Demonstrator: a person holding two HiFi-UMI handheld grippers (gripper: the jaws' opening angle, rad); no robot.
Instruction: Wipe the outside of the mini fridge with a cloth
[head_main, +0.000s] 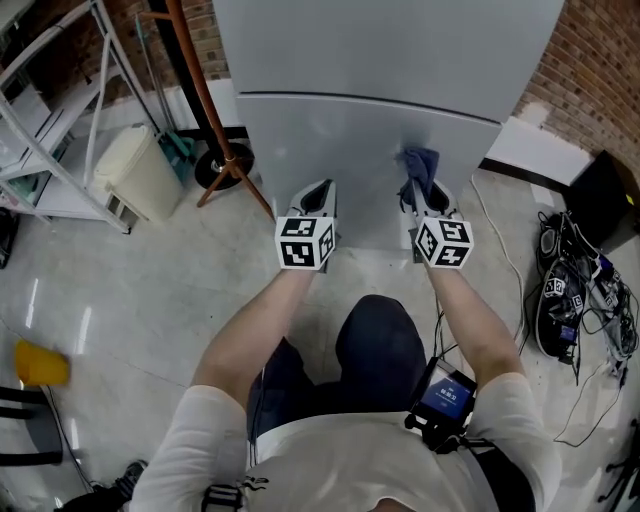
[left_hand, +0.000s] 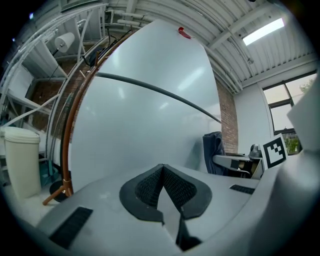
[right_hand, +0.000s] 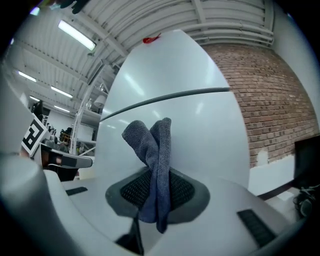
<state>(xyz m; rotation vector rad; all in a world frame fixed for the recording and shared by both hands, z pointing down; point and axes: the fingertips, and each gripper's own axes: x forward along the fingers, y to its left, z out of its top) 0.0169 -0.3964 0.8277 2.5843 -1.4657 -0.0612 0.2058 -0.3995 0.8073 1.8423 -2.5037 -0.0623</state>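
Observation:
The grey fridge (head_main: 380, 70) stands upright in front of me, with a dark seam between its upper and lower doors. My right gripper (head_main: 424, 196) is shut on a blue-grey cloth (head_main: 419, 172), which sticks up past the jaws close to the lower door. In the right gripper view the cloth (right_hand: 154, 160) hangs folded between the pads, just short of the fridge (right_hand: 175, 105). My left gripper (head_main: 313, 196) is shut on nothing, held level beside the right one, facing the lower door (left_hand: 145, 135). The right gripper (left_hand: 235, 162) with the cloth also shows in the left gripper view.
A cream waste bin (head_main: 138, 172) and a white metal shelf (head_main: 55, 120) stand at the left. A brown curved stand (head_main: 215, 120) leans beside the fridge. Black cables and gear (head_main: 580, 290) lie at the right by a brick wall (head_main: 590, 70). A yellow object (head_main: 40, 362) sits on the floor.

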